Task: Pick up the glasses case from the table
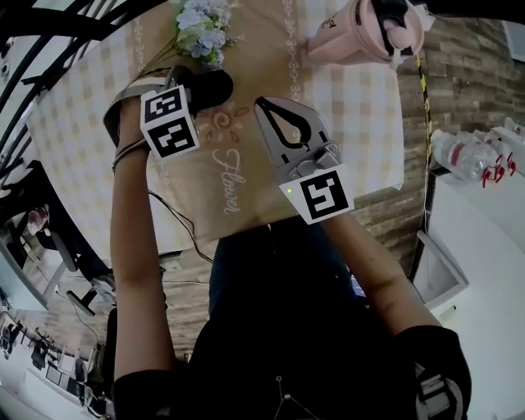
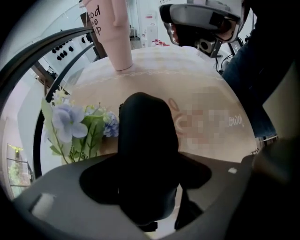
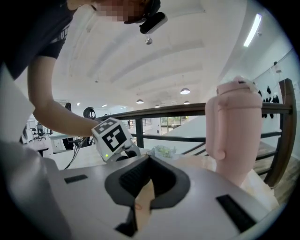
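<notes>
- The left gripper point(image 1: 193, 92) points straight down, its fingers grasping the black glasses case point(image 2: 147, 140).
- The case lies on the surface point(image 1: 353, 107) near its far-left edge, just beside the flowers point(image 1: 201, 25).
- The right gripper point(image 1: 275, 115) hovers above the middle, fingers clenched together on nothing.

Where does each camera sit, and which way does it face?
Head view: on the person's head, looking steeply down at the round table under a beige checked cloth; both arms and both grippers show.
Left gripper view: rides the left gripper, looking straight down onto the black oval glasses case.
Right gripper view: rides the right gripper, looking nearly level across the table; the person's left arm shows.
Shared: all three show the tall pink plastic tumbler.
</notes>
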`<state>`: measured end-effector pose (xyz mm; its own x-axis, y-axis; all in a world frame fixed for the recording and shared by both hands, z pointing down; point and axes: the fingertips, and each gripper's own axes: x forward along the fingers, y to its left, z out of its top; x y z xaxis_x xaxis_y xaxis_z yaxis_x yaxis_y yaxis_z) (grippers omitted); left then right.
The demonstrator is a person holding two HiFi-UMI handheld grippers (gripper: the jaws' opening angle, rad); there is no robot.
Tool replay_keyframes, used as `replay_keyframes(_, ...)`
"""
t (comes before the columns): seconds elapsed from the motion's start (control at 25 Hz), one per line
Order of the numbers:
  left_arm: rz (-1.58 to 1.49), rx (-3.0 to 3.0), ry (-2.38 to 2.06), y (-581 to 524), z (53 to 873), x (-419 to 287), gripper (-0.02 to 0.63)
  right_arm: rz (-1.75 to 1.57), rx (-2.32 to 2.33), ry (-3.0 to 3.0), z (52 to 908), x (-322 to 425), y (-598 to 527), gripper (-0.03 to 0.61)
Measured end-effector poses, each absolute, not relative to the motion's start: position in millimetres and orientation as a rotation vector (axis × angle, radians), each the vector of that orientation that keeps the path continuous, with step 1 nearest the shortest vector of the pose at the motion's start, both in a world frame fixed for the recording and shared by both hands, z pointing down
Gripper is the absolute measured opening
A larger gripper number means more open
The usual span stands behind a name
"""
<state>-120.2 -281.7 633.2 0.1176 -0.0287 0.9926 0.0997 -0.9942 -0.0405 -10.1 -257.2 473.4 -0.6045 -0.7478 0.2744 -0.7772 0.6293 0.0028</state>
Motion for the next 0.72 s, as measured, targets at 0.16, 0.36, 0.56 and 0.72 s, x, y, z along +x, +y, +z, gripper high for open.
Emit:
replay_keyframes(0.16,-1.976,-2.28,0.113,-280.5,626.1,-121.5,0.344,0.13,1.238,-2.613,449.8,-9.6,-253.1,0.009)
replay_keyframes(0.36,-1.879,-2.362,0.365,-267.2,596.5,-118.6,0.342,0.1,1.274,-2.608,423.5,-1.6,-246.5,0.009)
replay_keyframes(0.56,-1.782,-2.392,0.56,-253.4,560.1,-113.7,0.342,0.043,1.29,-2.605,402.5,5.7,-239.8,0.009)
replay_keyframes(0.72,-1.676,-2.418,0.715,-243.8,528.3,-108.1,0.342,0.006,1.298,-2.611,385.1,7.5,-235.0,0.008)
